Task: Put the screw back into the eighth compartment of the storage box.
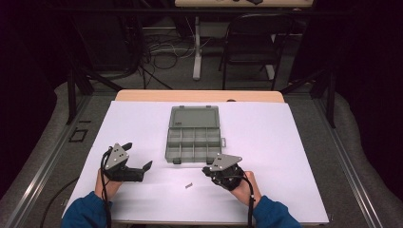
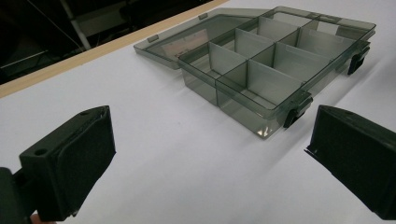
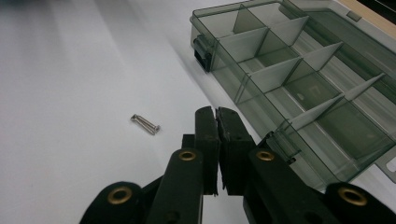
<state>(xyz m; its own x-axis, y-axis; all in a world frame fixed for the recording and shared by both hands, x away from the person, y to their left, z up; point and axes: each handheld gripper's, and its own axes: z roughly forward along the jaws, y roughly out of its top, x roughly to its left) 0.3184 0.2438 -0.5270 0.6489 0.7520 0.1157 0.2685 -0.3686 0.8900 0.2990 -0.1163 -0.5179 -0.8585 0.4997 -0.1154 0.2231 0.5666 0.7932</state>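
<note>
You're at the pre-pick step: your right hand-held gripper (image 3: 217, 116) is clenched on nothing, the left hand-held gripper (image 1: 138, 159) released. Next I'd open the right over the small silver metal screw (image 3: 145, 124) on the white bench (image 1: 285, 142), then drop it into the smoky translucent plastic compartment box (image 1: 194, 142).

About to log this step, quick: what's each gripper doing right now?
Left gripper: jaws wide open, holding nothing.
Right gripper: jaws shut, nothing between them; the screws lie loose beside it.

White sheet (image 1: 285, 142) covers the table; wooden edge (image 1: 199, 96) bare along the far side. Beyond it, on grey floor: dark folding chair (image 1: 252, 42), white table leg (image 1: 196, 47), loose cables (image 1: 164, 47).
</note>
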